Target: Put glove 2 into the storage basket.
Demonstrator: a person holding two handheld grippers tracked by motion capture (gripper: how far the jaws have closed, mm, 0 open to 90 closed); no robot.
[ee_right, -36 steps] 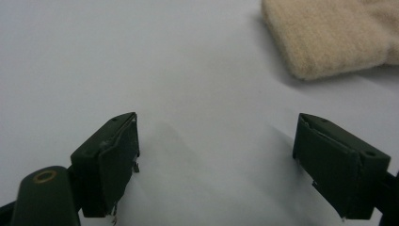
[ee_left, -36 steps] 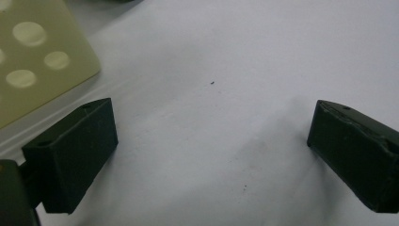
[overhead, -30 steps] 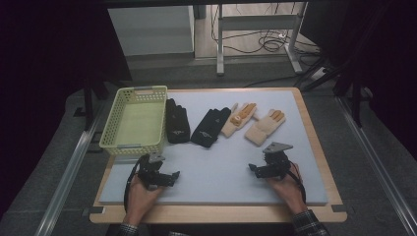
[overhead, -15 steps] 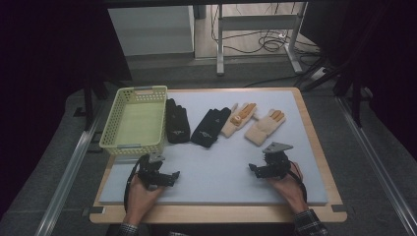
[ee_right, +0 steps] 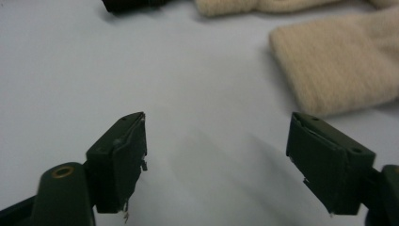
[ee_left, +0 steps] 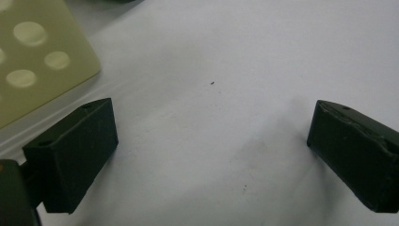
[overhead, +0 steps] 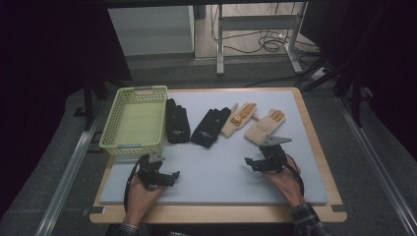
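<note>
Resting on the grey mat [overhead: 216,162] in front of the yellow basket [overhead: 134,122], the left gripper [overhead: 158,176] gapes wide and empty, while the right gripper [overhead: 259,162], jaws just narrowing slightly around nothing, sits just short of the nearest beige glove [overhead: 263,126].

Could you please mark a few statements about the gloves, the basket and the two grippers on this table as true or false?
1. The yellow basket holds a glove. False: it is empty, and all four gloves lie on the grey mat.
2. The two black gloves lie between the basket and the two beige gloves. True.
3. The right gripper is shut on a beige glove. False: its jaws stand apart over bare mat, having just been closing slightly with nothing between them; the nearest beige glove lies just beyond them.
4. The left gripper has open jaws with nothing between them. True.
5. The left gripper sits near the basket's corner. True.
</note>
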